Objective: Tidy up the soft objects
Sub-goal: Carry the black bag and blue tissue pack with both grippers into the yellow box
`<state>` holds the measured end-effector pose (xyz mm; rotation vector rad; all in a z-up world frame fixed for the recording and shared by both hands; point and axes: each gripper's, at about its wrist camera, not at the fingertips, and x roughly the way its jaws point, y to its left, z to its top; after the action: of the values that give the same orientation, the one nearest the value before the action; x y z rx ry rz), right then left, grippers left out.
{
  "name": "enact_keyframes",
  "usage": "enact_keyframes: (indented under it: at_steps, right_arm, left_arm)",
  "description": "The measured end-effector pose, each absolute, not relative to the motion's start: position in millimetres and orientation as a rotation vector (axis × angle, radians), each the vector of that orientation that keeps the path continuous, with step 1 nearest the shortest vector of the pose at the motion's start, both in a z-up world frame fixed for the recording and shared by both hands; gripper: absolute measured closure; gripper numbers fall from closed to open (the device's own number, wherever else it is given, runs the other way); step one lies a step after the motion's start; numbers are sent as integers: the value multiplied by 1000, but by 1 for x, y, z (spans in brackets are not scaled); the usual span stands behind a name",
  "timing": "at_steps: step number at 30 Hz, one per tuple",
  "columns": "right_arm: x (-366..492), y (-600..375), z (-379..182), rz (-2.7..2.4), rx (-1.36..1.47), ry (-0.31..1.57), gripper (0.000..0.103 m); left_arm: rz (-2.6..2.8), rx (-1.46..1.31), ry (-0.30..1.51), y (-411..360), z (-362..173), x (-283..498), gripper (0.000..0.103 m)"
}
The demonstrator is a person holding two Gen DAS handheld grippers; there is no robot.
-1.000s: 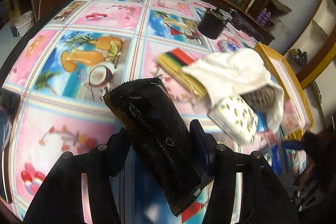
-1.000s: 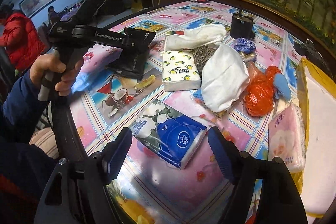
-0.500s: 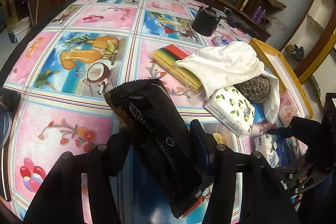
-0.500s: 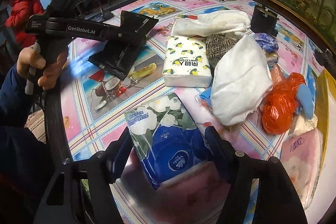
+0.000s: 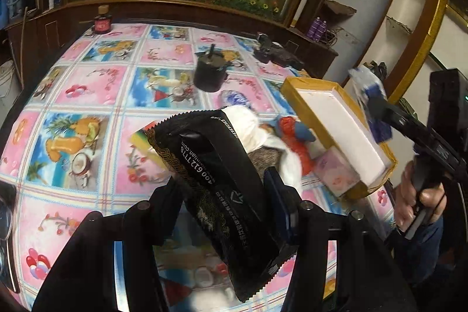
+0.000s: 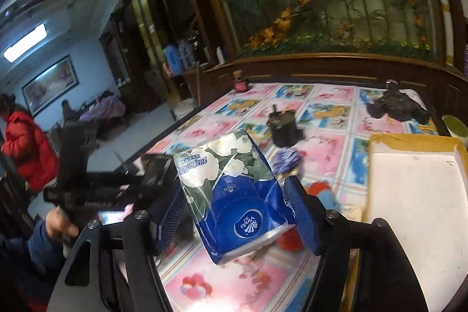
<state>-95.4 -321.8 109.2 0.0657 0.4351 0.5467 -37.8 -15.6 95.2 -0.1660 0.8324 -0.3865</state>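
Observation:
My left gripper [image 5: 225, 203] is shut on a black foil tissue pack [image 5: 216, 183] and holds it above the table. My right gripper [image 6: 234, 215] is shut on a blue and white Vinda tissue pack [image 6: 234, 195], lifted off the table; it also shows blurred in the left wrist view [image 5: 370, 101] above the box. A yellow-rimmed box with a white floor [image 5: 333, 122] [image 6: 415, 195] lies at the table's right side. White cloths [image 5: 251, 127], a grey knit item [image 5: 264, 158], an orange bag [image 5: 292, 136] and a pink tissue pack [image 5: 336, 174] lie beside it.
A black cup [image 5: 209, 73] [image 6: 283, 127] stands mid-table. A red jar [image 5: 101, 25] is at the far edge. Dark clutter [image 6: 397, 105] lies at the far right corner. The left gripper and hand [image 6: 87, 192] are to the left in the right wrist view. A person in red [image 6: 26, 148] stands beyond.
My right gripper closed on the Vinda pack and lifted it up toward the box. My left gripper rose with the black pack still held.

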Motion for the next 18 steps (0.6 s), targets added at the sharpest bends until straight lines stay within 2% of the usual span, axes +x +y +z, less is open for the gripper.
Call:
enact_keyframes:
  at_steps: [9,18]
  right_arm:
    - [-20,-394,137,222,300,380,36]
    - [11,-476,87,56,455,509,36]
  left_arm:
    - [-545,-73,795,-128,137,7,50]
    - [-641,-55,868,-232,124,73,50]
